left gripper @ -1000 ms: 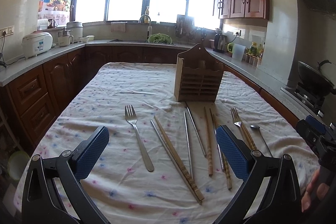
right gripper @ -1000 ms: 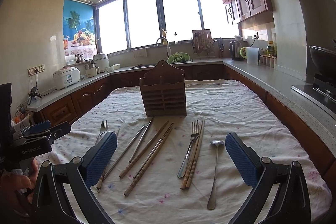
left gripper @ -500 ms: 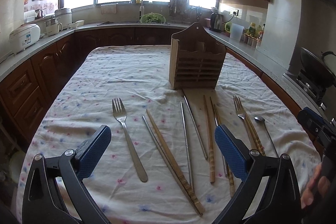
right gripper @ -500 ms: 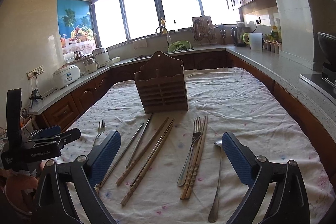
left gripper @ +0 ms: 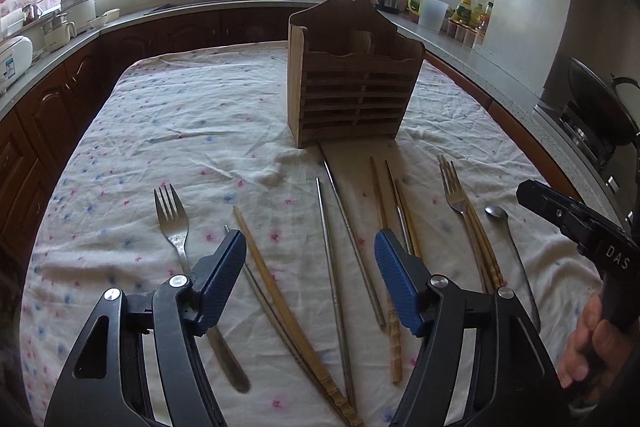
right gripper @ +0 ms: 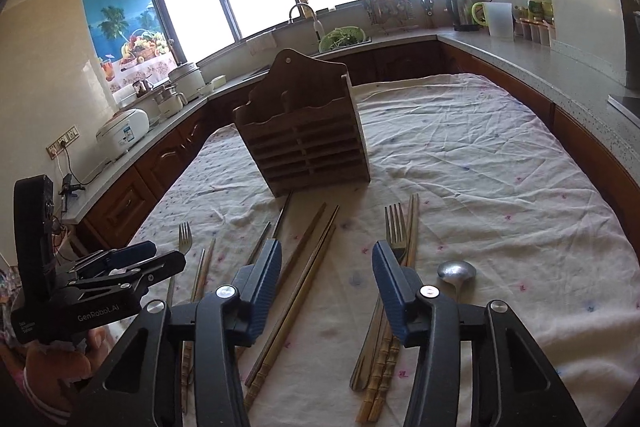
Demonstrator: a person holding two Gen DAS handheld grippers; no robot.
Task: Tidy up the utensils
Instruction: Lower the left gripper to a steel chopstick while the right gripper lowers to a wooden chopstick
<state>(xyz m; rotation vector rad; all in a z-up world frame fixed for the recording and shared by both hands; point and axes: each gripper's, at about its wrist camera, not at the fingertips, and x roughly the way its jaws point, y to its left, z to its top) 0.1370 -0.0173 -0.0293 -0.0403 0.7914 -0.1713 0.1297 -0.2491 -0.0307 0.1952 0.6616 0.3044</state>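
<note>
A wooden utensil holder (left gripper: 352,87) (right gripper: 304,147) stands upright mid-table. In front of it lie utensils in a row on the cloth. In the left wrist view these are a fork (left gripper: 172,215), wooden chopsticks (left gripper: 272,287), metal chopsticks (left gripper: 332,247), more chopsticks, a second fork (left gripper: 452,183) and a spoon (left gripper: 498,215). My left gripper (left gripper: 308,247) hovers over the chopsticks, its jaws closing with nothing pressed between them. My right gripper (right gripper: 326,251) hangs over a wooden chopstick pair (right gripper: 312,259), left of the fork (right gripper: 394,223) and spoon (right gripper: 456,271). Its jaws are closing too, gripping nothing.
The table wears a white flowered cloth (left gripper: 200,127). A person's hand holds each gripper; the right gripper (left gripper: 560,215) shows at the left wrist view's edge, the left gripper (right gripper: 132,259) in the right wrist view. Counters ring the table, with a rice cooker (right gripper: 124,135) and a wok (left gripper: 600,107).
Both grippers have moved forward and tipped down toward the utensils, which now look nearer. The jaws of each have narrowed from wide open. No utensil has moved.
</note>
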